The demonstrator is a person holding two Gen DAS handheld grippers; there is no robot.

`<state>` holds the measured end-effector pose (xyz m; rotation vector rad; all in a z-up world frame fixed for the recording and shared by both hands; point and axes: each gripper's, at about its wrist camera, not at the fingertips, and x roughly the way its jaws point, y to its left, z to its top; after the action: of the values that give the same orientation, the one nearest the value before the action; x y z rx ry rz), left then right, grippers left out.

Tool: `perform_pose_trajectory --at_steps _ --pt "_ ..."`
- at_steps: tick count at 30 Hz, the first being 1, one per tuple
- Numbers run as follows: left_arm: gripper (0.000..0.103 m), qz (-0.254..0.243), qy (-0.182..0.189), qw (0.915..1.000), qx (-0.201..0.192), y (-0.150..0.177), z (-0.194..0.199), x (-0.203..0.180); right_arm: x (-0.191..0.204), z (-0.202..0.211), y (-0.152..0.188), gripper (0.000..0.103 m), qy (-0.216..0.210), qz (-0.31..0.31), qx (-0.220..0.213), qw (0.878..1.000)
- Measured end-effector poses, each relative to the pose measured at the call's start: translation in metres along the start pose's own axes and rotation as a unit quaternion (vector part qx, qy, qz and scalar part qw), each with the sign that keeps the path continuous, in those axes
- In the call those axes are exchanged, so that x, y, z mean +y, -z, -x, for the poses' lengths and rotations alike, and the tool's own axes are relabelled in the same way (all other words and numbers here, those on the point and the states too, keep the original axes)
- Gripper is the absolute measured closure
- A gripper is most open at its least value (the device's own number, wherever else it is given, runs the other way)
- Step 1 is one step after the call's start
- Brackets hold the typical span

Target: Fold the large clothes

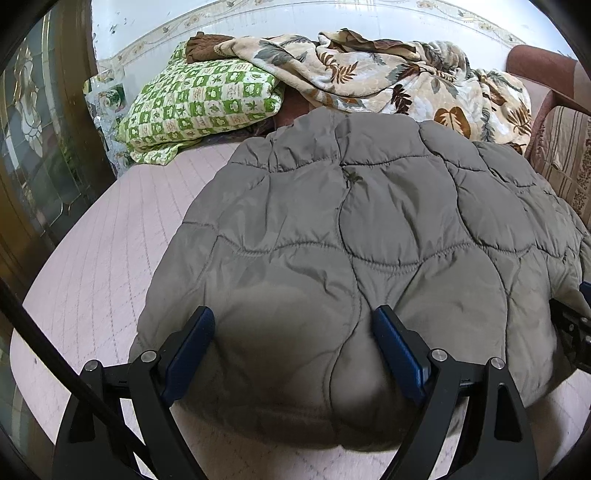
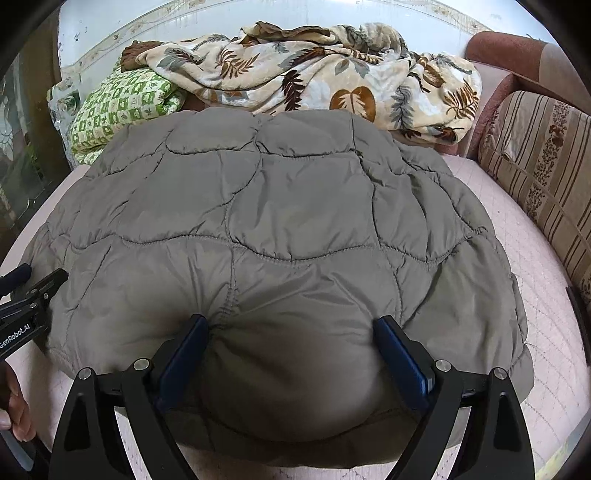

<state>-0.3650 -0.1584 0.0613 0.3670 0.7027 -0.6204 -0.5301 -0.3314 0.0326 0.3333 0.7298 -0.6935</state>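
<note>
Both pictures are bright with soft daylight. The white wall at the top shines the most. A dark shadow sits on the gray coat down near the camera. The edges bend round and go black in the corners. The near coat edge looks blurry.

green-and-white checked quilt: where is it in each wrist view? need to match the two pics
Left wrist: the folded green-and-white checked quilt sits upper left, beyond the grey quilted padded jacket, large and in full view.
Right wrist: the same quilt is upper left, smaller, its near edge hidden behind the jacket.
Shared landmark: the cream leaf-print fleece blanket lying to the quilt's right in both.
</note>
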Motion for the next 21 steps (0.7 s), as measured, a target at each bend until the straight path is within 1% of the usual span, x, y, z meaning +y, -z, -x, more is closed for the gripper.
perform_pose_trajectory --at_steps 12,21 --pt "0.016 0.001 -0.014 0.9999 -0.007 0.016 0.01 -0.003 0.001 0.008 0.014 0.009 0.003 0.002 -0.004 1.0" --pt "0.015 0.023 -0.017 0.9993 -0.023 0.025 0.013 -0.003 0.004 0.009 0.02 0.008 0.009 -0.001 -0.014 1.0"
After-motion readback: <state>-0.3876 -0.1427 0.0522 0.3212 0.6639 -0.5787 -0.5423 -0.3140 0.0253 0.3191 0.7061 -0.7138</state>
